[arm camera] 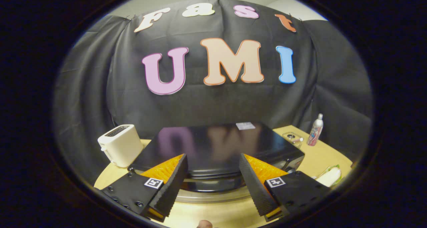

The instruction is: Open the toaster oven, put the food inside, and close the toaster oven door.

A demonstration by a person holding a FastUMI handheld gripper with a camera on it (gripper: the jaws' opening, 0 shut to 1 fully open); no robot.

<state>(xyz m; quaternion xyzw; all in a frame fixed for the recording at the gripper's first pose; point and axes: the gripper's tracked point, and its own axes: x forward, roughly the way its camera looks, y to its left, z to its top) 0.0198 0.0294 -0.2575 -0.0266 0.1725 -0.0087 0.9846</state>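
Observation:
A black toaster oven (217,144) with a glossy top stands on the wooden table (320,158), straight ahead of my fingers. Its door handle, a silver bar (213,195), runs across the front between my two fingers. My gripper (211,163) is open, held above and in front of the oven, with the fingertips (181,159) over the oven's front edge and nothing pressed between them. Food in a pale wrapper (330,176) lies on the table to the right of the oven, beyond my right finger.
A white slot toaster (120,144) stands to the left of the oven. Behind the oven on the right are a small clear glass dish (293,137) and a slim bottle (316,130). Black cloth closes the booth behind the table.

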